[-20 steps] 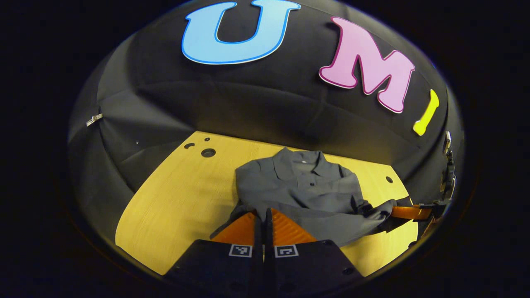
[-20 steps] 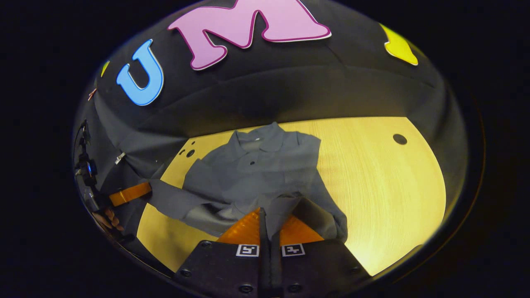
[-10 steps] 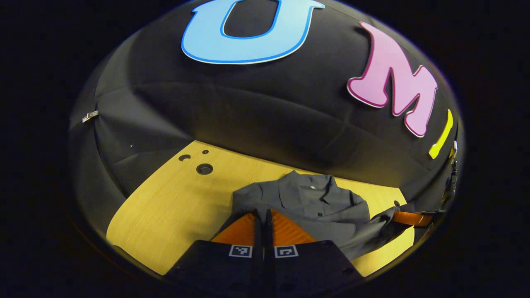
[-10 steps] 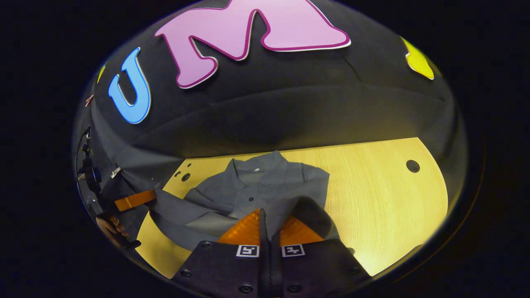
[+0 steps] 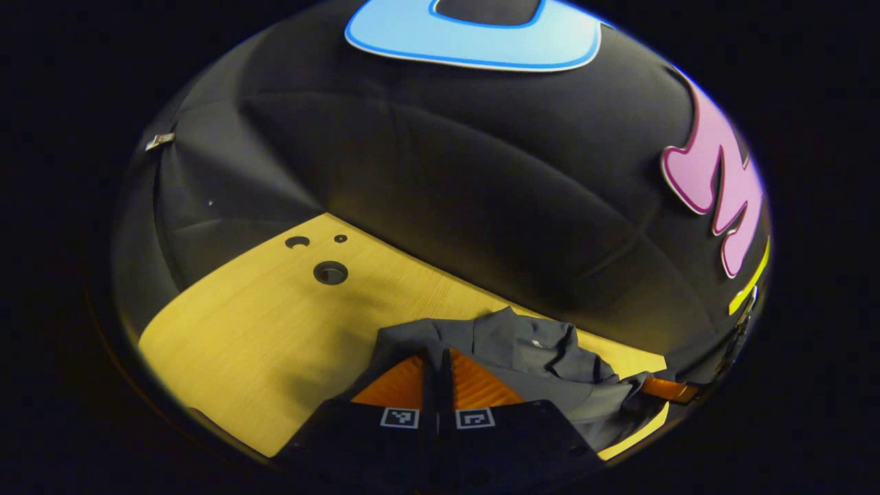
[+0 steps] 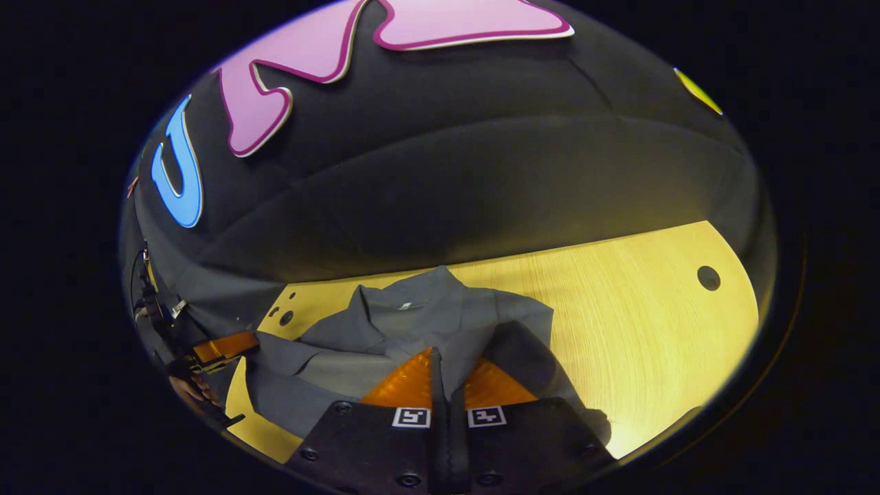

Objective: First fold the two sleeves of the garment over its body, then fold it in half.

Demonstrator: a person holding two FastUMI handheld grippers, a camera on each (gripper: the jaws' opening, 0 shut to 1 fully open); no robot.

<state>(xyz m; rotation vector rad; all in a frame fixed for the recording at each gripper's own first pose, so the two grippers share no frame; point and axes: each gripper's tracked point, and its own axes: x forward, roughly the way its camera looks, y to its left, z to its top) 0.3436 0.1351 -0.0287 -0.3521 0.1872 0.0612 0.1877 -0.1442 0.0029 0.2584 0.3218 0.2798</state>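
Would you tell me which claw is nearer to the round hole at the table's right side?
Right. The right claw grips the shirt nearer that hole; the left claw is farther.

Left gripper view: camera low over the counter [image 5: 261, 309], close behind its own tongs [image 5: 438, 361], facing the booth wall across the counter's left part; the other tongs [image 5: 663, 389] appear at far right. Right gripper view: camera equally low and close behind its tongs [image 6: 440, 361], facing the wall across the counter's right part. The 2 views share the garment [image 6: 412, 323] and counter centre.
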